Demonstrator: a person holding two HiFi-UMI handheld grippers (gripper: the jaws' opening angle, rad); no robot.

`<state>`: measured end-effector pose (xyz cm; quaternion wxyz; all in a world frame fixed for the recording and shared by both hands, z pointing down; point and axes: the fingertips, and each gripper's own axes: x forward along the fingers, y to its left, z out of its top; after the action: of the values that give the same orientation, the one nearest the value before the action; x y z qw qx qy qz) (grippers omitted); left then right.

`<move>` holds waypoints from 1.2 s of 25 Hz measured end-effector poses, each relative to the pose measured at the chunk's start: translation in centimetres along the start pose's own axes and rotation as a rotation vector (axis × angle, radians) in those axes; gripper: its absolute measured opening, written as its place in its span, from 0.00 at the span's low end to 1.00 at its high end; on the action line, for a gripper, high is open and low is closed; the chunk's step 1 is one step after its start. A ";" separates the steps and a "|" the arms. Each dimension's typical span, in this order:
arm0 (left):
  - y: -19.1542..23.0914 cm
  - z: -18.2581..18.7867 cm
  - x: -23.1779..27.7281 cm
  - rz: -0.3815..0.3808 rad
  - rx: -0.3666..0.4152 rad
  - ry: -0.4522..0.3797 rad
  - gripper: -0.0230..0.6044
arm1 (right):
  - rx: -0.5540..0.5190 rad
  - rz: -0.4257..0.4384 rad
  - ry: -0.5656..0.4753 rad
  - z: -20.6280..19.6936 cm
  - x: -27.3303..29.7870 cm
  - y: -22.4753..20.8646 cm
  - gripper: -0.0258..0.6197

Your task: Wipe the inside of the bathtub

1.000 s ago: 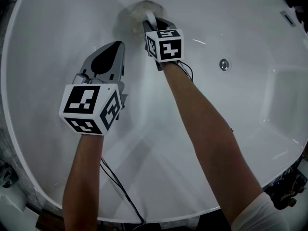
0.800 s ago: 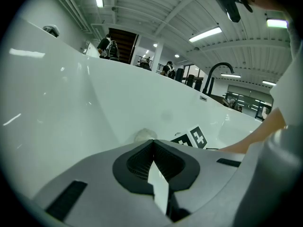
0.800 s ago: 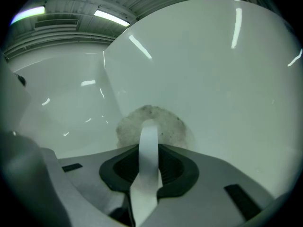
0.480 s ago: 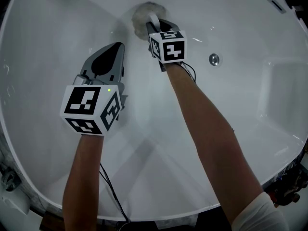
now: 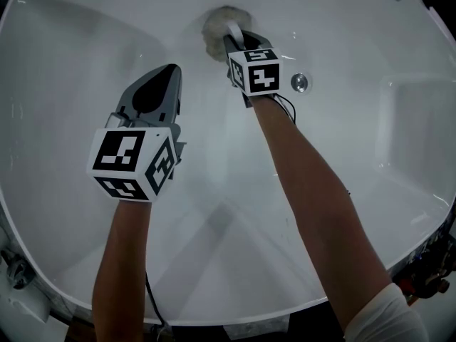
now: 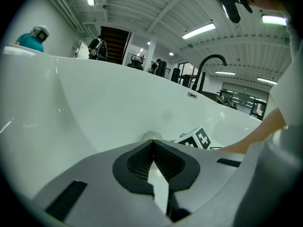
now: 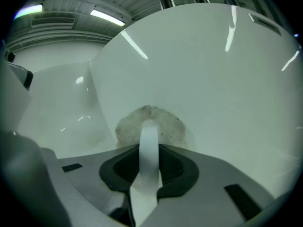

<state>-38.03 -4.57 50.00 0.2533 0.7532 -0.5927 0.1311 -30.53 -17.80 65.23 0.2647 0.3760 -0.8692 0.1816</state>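
The white bathtub [image 5: 78, 55] fills the head view. My right gripper [image 5: 233, 40] is shut on the white strap [image 7: 148, 148] of a round, fuzzy grey scrub pad [image 5: 218, 21], which presses flat against the far tub wall. In the right gripper view the pad [image 7: 165, 123] shows just past the jaws of that gripper [image 7: 148, 151]. My left gripper [image 5: 169, 70] hovers over the tub floor to the left, shut with nothing in it; its jaws meet in the left gripper view [image 6: 152, 143]. The right gripper's marker cube [image 6: 195, 139] shows there too.
A round metal drain fitting [image 5: 300, 83] sits on the tub wall right of the pad. A molded step [image 5: 413, 130] lies at the right end. A black faucet [image 6: 208, 63] rises beyond the rim. A cable [image 5: 153, 298] trails from the left forearm.
The right gripper has slid the pad to the right along the far wall, closer to the drain fitting. The left gripper has stayed put.
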 end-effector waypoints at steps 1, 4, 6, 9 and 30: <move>-0.6 0.0 0.3 -0.003 0.002 0.000 0.05 | 0.002 -0.002 -0.001 -0.2 -0.3 -0.6 0.19; -2.3 0.1 0.9 -0.007 0.006 -0.002 0.05 | 0.011 -0.011 -0.006 -0.7 -1.2 -2.4 0.19; -3.2 0.1 1.2 -0.006 0.010 -0.001 0.05 | 0.020 -0.018 -0.010 -1.0 -1.8 -3.7 0.19; -4.8 -0.3 1.7 -0.003 0.014 0.007 0.05 | 0.029 -0.028 -0.013 -1.8 -2.6 -5.8 0.19; -18.3 -3.8 9.8 -0.028 0.018 0.041 0.05 | 0.035 -0.063 0.003 -8.9 -8.4 -20.8 0.19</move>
<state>-17.51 -7.55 53.97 0.2603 0.7608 -0.5756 0.1483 -7.20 -22.14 69.69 0.2651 0.4073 -0.8533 0.1889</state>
